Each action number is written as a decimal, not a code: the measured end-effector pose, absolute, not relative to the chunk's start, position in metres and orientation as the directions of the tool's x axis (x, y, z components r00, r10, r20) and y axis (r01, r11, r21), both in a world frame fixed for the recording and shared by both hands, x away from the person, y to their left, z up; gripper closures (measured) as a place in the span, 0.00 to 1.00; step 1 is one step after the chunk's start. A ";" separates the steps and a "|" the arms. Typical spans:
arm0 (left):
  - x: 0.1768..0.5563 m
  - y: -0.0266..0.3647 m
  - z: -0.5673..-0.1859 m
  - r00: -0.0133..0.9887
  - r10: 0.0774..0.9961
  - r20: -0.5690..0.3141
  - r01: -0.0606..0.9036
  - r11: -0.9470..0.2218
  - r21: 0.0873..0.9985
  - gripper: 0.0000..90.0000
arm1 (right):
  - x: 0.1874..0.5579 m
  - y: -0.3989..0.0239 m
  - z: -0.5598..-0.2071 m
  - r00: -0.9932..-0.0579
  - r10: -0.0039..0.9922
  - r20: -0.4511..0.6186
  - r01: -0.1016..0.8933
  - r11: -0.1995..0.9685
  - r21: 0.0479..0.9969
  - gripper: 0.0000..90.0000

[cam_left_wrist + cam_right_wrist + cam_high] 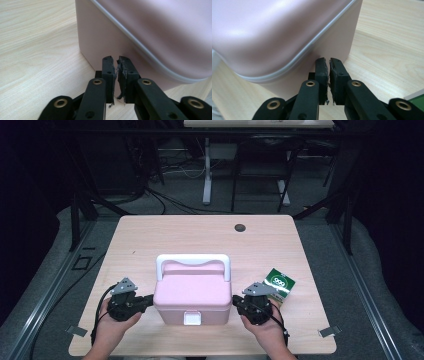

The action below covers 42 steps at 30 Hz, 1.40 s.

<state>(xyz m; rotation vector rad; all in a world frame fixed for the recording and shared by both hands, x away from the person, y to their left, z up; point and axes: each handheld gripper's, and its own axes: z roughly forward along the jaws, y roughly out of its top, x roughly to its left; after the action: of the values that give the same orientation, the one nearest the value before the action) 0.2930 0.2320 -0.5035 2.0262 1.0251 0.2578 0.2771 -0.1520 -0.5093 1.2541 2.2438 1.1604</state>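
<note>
- Table [150, 235]: pale wood top. The work sits near the person's edge, centred.
- Pink box [192, 296]: lidded case with a white handle [193, 261] folded toward the far side and a white latch [192, 319] on the near face. It stands flat on the table, lid down, between the two claws.
- Left claw [117, 60]: jaws nearly together with only a thin slit between the pads, nothing held. Tips are at the box's left wall, low down, below the lid seam; contact looks likely but I cannot be sure from this angle.
- Right claw [328, 60]: same state, jaws all but closed on nothing, tips at the box's right wall under the seam.
- Green packet [279, 284]: lies on the table just behind the right claw, apart from the box.
- Risks, as I judge them:
  - Squeezing the box between two narrow closed tips gives little bearing area; uneven pressure could twist it or let it slip out.
  - Smooth plastic walls favour sliding if it is lifted.
  - A backward move of the right hand could knock the green packet.
</note>
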 end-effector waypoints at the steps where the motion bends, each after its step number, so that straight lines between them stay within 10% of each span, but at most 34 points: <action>1: 0.293 0.233 -0.501 0.647 0.743 -0.170 0.571 -0.325 0.754 0.88 | 0.279 -0.154 -0.506 -0.570 0.814 0.114 0.563 0.286 0.775 0.93; 42: 0.330 0.215 -0.432 0.690 0.707 -0.155 0.540 -0.360 0.761 0.64 | 0.323 -0.157 -0.439 -0.667 0.715 0.210 0.568 0.305 0.764 0.68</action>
<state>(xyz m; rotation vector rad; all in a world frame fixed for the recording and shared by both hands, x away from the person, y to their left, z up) 0.3295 0.2147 -0.4323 2.0535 0.9553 0.2505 0.3230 -0.1566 -0.4386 1.1906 2.3967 1.2937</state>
